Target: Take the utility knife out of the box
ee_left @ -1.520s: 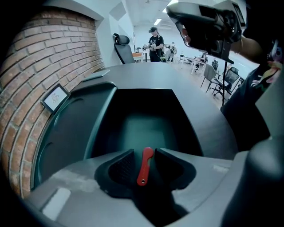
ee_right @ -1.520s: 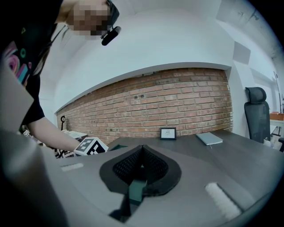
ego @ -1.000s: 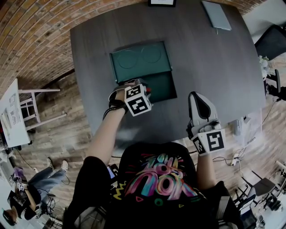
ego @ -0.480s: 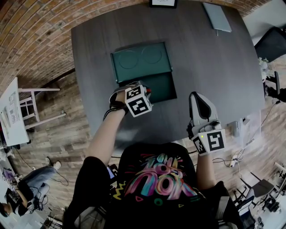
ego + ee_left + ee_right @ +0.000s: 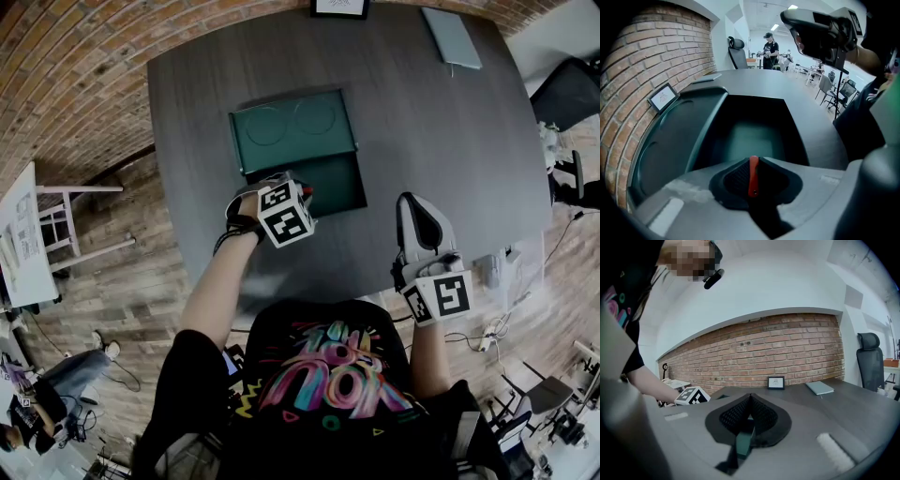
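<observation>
Head view overhead, table (image 5: 450, 141) below; left gripper view close over box (image 5: 754, 136) (shared); right faces wall (image 5: 787, 348).

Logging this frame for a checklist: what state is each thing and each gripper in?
box, open, lid folded back flat on the table.
left gripper, jaws have just been closing, shut on the utility knife.
utility knife, pinched between the left gripper's pads.
right gripper, shut, nothing between its jaws.
grey notebook, closed.

The surface (image 5: 441, 159) was dark, matt wood grain. The box (image 5: 291, 127) looked like smooth dark-green plastic with a dull sheen. The utility knife (image 5: 753, 176) showed smooth red plastic. The wall (image 5: 75, 84) was rough brick, the floor (image 5: 122, 281) worn wooden planks.
</observation>
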